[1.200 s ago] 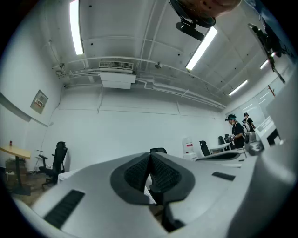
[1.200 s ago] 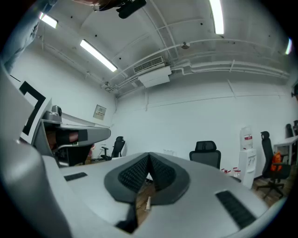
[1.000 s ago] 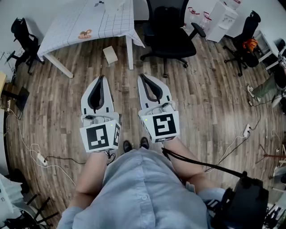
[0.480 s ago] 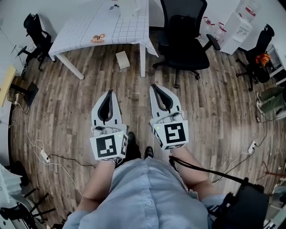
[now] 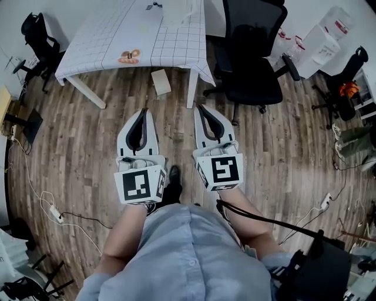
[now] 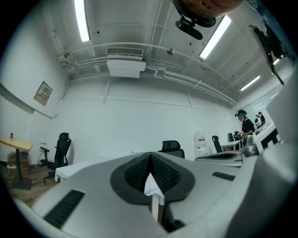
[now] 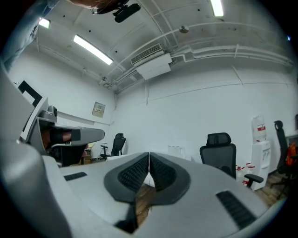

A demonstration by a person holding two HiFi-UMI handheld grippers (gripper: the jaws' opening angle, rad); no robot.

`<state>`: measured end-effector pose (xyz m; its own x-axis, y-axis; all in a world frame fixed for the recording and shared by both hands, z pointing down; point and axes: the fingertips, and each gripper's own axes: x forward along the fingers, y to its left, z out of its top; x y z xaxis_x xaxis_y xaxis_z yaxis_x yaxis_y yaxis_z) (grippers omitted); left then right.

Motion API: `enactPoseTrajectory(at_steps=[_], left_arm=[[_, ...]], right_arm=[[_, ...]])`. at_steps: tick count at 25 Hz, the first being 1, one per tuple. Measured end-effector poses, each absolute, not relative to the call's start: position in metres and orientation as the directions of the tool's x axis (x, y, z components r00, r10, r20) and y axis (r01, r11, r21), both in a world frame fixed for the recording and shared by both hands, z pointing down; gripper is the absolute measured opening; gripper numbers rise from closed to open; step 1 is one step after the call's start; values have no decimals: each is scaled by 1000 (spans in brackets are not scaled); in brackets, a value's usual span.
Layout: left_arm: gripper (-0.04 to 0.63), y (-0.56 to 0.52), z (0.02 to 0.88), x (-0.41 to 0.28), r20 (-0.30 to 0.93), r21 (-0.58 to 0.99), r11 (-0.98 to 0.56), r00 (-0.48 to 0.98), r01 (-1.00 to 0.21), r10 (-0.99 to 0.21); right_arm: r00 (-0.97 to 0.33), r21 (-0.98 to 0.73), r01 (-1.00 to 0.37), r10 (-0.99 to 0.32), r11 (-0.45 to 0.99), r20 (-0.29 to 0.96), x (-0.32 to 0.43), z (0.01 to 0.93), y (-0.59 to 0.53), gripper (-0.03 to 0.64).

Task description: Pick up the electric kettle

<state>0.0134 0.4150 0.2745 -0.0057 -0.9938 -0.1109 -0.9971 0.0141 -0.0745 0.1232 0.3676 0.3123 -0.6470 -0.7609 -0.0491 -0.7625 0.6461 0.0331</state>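
Atop gridded table, pale kettle

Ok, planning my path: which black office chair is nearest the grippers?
The large chair beside the white table, ahead of the right gripper; the far-left chair and far-right chair stand well away.

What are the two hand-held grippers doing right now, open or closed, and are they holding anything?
Left hand-held gripper: closed, holding nothing.
Right hand-held gripper: closed, holding nothing.
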Motion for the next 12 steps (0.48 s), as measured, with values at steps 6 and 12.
enactPoseTrajectory(at_steps=[6, 12], left_arm=[[0, 349, 253, -42, -142, -85, 10, 2, -996, -990], [0, 304, 248, -57, -145, -89, -28, 41, -996, -989]], right_arm=[[-623, 49, -783, -779, 621, -73, 75, 287, 300, 3], [-605, 58, -796, -792, 602, -79, 59, 277, 259, 2]])
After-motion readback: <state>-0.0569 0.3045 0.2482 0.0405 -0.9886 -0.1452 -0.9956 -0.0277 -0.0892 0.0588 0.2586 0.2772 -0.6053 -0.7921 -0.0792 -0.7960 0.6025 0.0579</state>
